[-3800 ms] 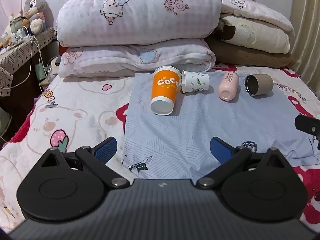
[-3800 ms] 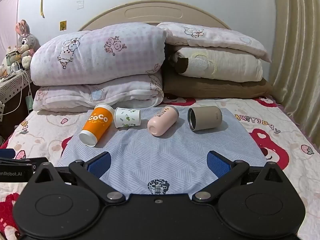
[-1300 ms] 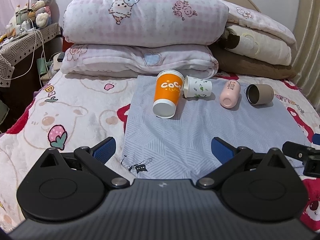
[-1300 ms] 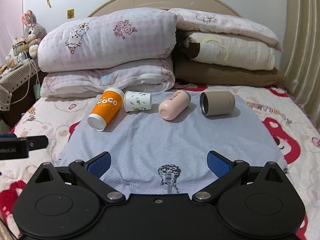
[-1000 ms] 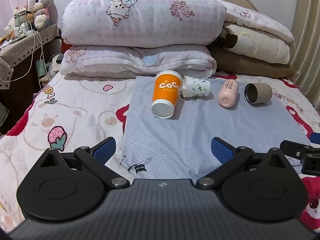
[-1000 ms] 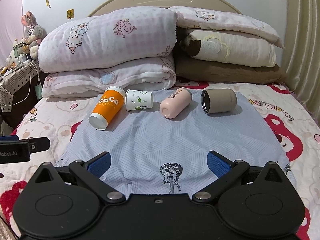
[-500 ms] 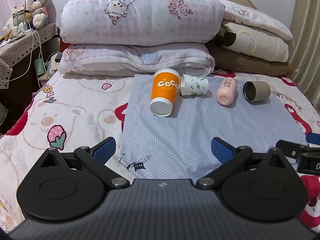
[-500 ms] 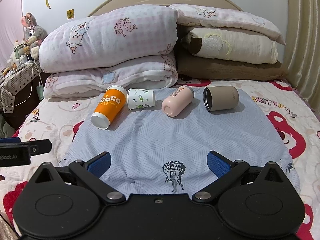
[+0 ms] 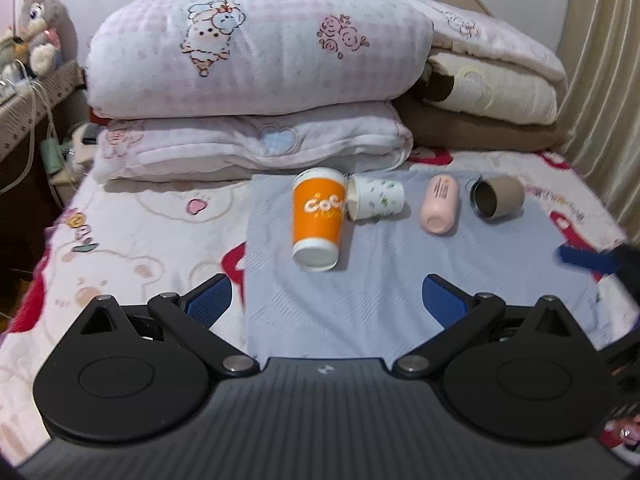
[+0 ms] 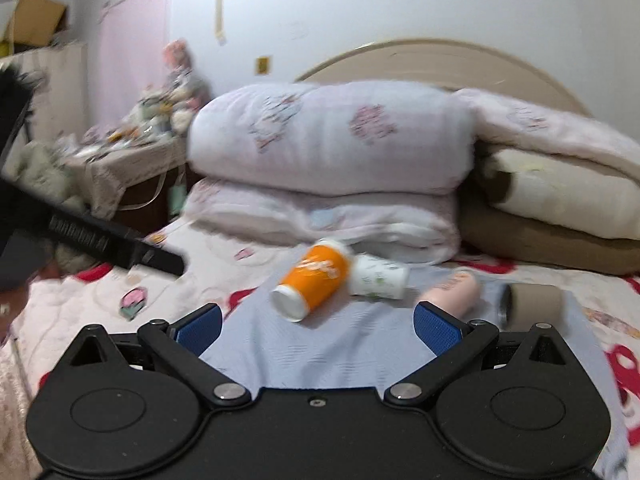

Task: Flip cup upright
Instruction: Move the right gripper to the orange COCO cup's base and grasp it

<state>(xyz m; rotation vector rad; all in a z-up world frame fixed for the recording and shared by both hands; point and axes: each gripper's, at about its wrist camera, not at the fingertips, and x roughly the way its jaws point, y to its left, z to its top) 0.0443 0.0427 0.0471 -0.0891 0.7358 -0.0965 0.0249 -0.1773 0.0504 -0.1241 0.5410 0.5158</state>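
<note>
Tongs left (image 9: pixel 326 294) and right (image 10: pixel 316 324) gape over a toppled, tapered orange paper cup (image 9: pixel 319 222).

Bed (image 9: pixel 132 236) with cartoon-print sheet, blue-grey cloth (image 9: pixel 380 292) spread over it. Pink checked folded quilts (image 9: pixel 256 60) stacked at headboard (image 10: pixel 440 54), cream and brown blankets (image 9: pixel 496 112) beside them. Plush rabbit (image 9: pixel 38 20) on side table (image 9: pixel 24 108) far left, cables hanging. Curtain (image 9: pixel 604 80) right.
</note>
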